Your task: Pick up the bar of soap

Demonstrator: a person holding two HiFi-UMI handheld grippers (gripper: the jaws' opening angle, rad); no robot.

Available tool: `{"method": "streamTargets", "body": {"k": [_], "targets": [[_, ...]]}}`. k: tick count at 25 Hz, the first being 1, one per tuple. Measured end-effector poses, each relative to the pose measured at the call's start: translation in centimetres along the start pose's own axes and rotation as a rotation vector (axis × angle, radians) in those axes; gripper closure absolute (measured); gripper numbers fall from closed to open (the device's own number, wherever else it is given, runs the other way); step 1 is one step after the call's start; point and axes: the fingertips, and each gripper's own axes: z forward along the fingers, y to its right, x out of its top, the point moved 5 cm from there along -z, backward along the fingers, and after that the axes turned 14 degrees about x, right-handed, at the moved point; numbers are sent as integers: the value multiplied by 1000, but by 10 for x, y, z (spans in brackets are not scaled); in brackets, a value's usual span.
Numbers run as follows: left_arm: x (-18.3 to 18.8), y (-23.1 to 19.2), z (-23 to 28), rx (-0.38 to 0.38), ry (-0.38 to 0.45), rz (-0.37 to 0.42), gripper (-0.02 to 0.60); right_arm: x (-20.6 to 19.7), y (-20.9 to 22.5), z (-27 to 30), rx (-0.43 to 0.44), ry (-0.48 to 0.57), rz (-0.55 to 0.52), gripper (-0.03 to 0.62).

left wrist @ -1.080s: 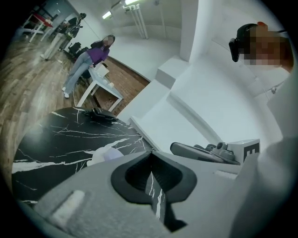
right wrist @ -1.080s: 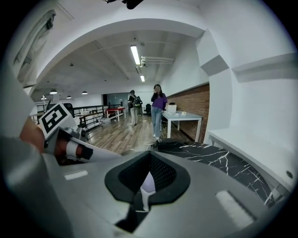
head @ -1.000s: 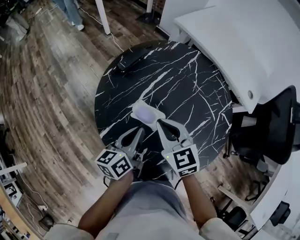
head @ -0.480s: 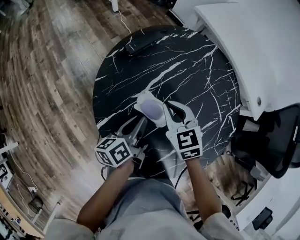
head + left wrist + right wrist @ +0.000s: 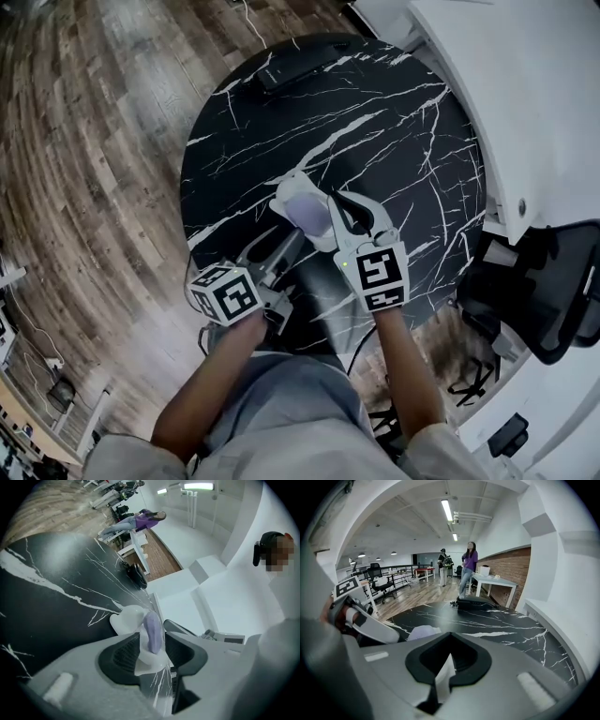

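A lavender bar of soap (image 5: 307,208) lies in a white soap dish (image 5: 286,192) on the round black marble table (image 5: 394,122). My left gripper (image 5: 281,246) comes at it from the near left. Its jaws have just been opening and now stand open, with the soap (image 5: 153,629) between the pads and a gap on each side. The dish (image 5: 126,619) shows just behind the soap. My right gripper (image 5: 342,214) is at the dish's right side, shut on its thin white rim (image 5: 444,677).
A black flat device (image 5: 295,67) lies at the table's far edge. A white counter (image 5: 525,84) curves along the right, with a black chair (image 5: 562,281) below it. Wooden floor (image 5: 84,169) lies to the left. Two people (image 5: 468,569) stand far off.
The left gripper's jaws have spread from shut to open around the soap. Both grippers have come lower and closer to the dish.
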Motion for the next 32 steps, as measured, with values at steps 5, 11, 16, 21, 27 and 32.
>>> {"method": "streamTargets", "body": {"k": [5, 11, 16, 21, 27, 32], "targets": [[1, 4, 5, -36, -9, -8, 405, -6, 4, 8, 11, -42, 5, 592], [1, 1, 11, -45, -23, -12, 405, -15, 7, 19, 39, -98, 7, 592], [2, 5, 21, -75, -37, -10, 405, -19, 9, 23, 58, -120, 9, 594], [4, 10, 29, -93, -30, -12, 407, -20, 8, 24, 74, -123, 24, 594], [8, 19, 35, -113, -35, 20, 408, -20, 3, 26, 91, -137, 19, 594], [8, 16, 37, -105, -35, 35, 464, -21, 2, 26, 96, -140, 16, 594]]}}
